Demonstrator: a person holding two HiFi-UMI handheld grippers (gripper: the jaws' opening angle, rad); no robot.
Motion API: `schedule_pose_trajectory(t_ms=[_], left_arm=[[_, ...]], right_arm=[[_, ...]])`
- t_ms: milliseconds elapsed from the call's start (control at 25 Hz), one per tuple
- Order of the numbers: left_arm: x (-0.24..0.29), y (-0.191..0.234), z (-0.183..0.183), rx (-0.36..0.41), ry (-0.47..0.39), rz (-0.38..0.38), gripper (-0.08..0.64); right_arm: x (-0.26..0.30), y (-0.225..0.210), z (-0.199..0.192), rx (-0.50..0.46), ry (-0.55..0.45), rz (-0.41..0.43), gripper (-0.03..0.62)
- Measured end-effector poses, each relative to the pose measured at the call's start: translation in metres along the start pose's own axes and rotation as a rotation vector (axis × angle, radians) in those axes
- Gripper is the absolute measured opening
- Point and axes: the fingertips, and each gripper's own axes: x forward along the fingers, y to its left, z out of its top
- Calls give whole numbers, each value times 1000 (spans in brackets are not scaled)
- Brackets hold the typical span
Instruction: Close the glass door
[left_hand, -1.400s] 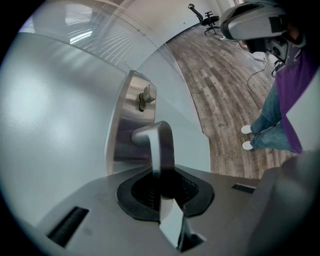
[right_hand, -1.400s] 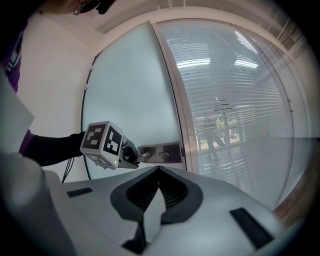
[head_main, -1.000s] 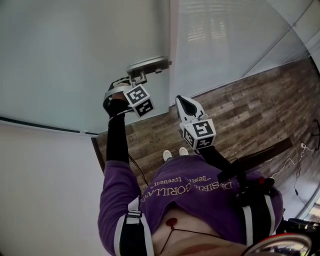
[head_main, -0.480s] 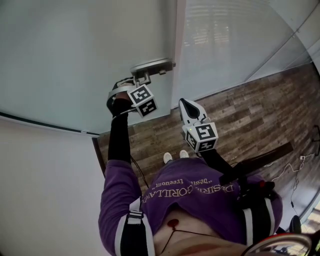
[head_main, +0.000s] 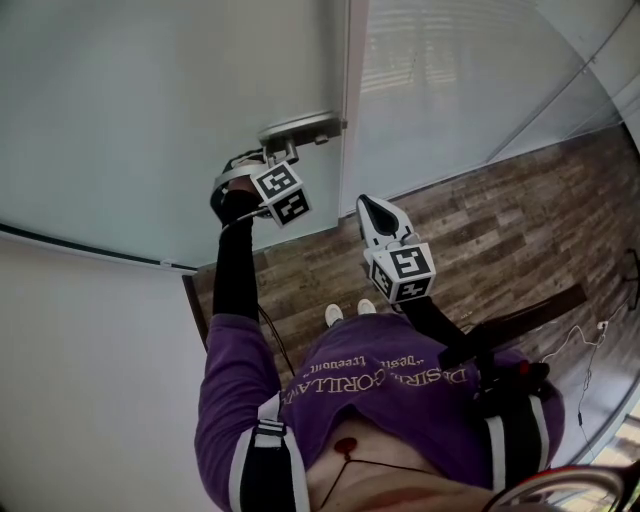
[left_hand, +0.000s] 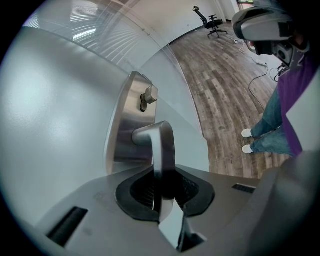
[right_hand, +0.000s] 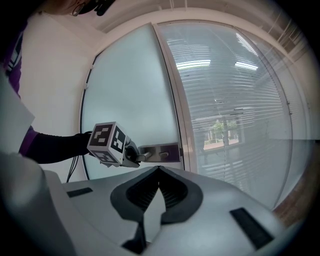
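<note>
The frosted glass door (head_main: 150, 100) carries a steel plate (left_hand: 125, 125) with a lever handle (left_hand: 162, 142) and a small thumb-turn (left_hand: 148, 96). My left gripper (left_hand: 162, 182) holds the end of the lever. The lever sits between its dark pads, and the jaws are opening slightly. In the head view the left gripper (head_main: 268, 165) is just below the handle plate (head_main: 298, 127). My right gripper (head_main: 376, 213) hangs free to the right, shut and empty, pointing at the door. The right gripper view shows its jaws (right_hand: 159, 172) meeting, with the handle (right_hand: 156, 153) ahead.
A fixed glass panel with blinds (right_hand: 230, 110) stands right of the door's edge frame (right_hand: 172, 90). A white wall (head_main: 80, 380) lies to the left, with a cable (head_main: 275, 335) by it. The floor is wood plank (head_main: 500, 230). An office chair (left_hand: 212, 22) stands far off.
</note>
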Motion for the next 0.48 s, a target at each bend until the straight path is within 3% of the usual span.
schedule_pose_trajectory(t_ms=[480], left_arm=[[3, 9, -3, -8, 11, -7, 41]], right_arm=[[2, -3, 5, 1, 0, -11, -3]])
